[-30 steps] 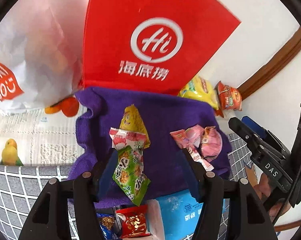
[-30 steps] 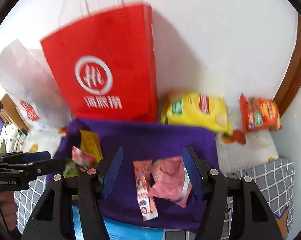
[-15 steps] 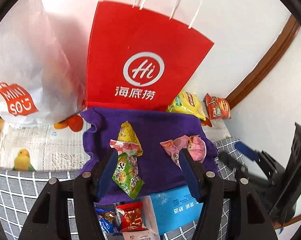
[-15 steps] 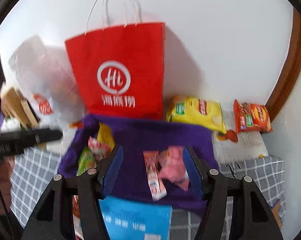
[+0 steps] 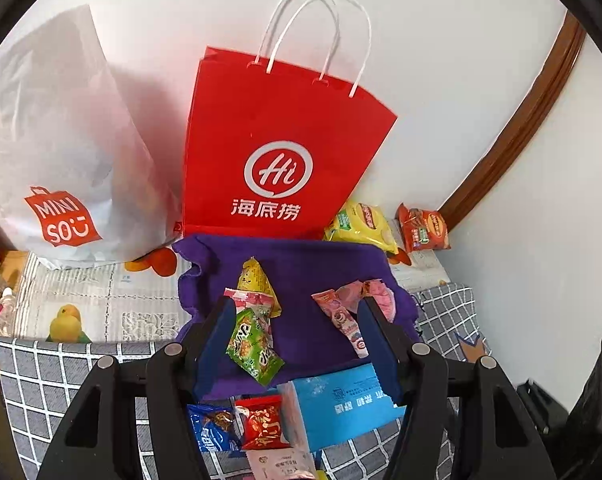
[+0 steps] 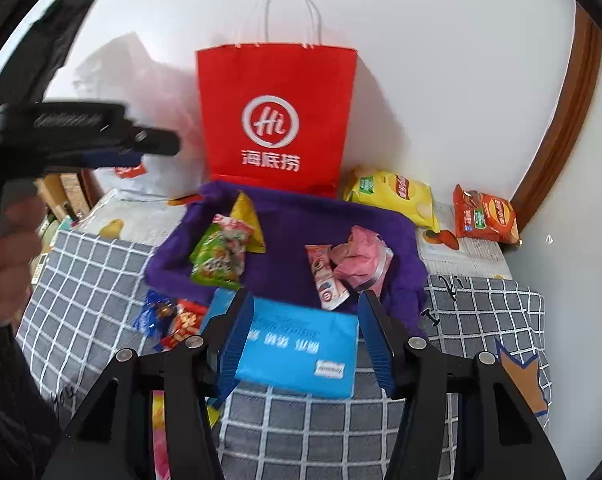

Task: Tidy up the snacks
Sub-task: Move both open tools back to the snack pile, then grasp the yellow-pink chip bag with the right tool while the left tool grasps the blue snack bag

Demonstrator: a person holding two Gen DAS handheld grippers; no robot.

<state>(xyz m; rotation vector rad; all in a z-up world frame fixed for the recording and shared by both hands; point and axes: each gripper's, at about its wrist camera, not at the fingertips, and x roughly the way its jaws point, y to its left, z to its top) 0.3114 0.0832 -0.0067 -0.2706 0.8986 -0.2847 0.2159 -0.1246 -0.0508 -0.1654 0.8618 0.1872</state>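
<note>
Now both tools hang part open and empty above the snacks.
Right tool (image 6: pixel 303 328), jaws just narrowed with nothing between them, hovers over the blue pack (image 6: pixel 301 350); left tool (image 5: pixel 297 334) frames the green packet (image 5: pixel 253 344) on the purple cloth (image 5: pixel 309 264). Risk: crinkly wrappers overlap, so a pinch may drag neighbours or slip off.

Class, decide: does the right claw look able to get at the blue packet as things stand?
Probably yes: the right claw hangs open over the blue packet, which lies flat on the checked cloth with nothing on top.
</note>
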